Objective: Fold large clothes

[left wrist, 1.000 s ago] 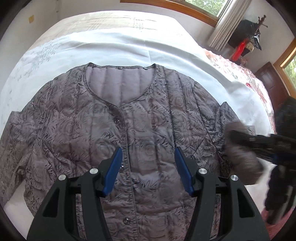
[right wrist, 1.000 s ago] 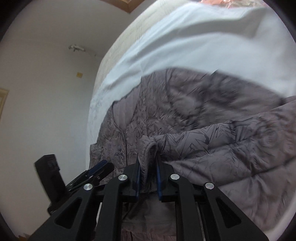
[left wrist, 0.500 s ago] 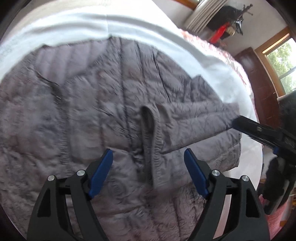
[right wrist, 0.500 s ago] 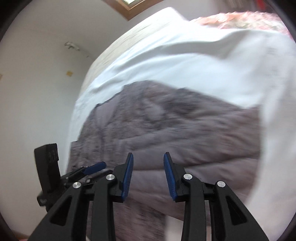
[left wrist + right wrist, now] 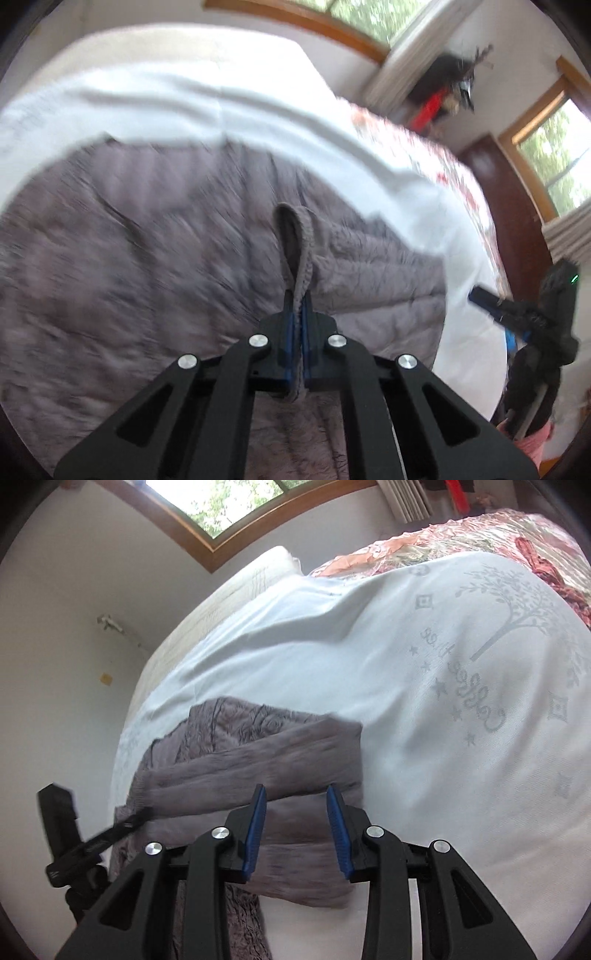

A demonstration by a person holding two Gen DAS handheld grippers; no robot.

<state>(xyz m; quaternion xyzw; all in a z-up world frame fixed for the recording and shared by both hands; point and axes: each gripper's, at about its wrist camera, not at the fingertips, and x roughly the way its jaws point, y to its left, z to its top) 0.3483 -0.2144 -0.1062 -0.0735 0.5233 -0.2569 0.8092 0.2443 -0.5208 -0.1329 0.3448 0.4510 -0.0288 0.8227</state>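
Grey jacket (image 5: 147,258) cuff (image 5: 297,240) pinched in left gripper (image 5: 296,321); right gripper (image 5: 297,823) agape.

Left gripper (image 5: 296,314) now clamps cuff (image 5: 295,236); right gripper (image 5: 297,812) released.

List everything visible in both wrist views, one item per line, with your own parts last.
quilted jacket: one, grey-brown, spread on the white sheet, one sleeve folded across the body
sleeve cuff: one, grey-brown, standing up from the jacket, pinched in the left claw
white sheet: one, white with a grey tree print, over the bed under the jacket
floral bedspread: one, red and pink, at the far side of the bed
windows: two in the left wrist view, wood-framed, on the far walls
curtains: pale, hanging beside the windows
left claw: one, black with blue pads, shut on the cuff
right claw: one, black with blue pads, open above the folded sleeve
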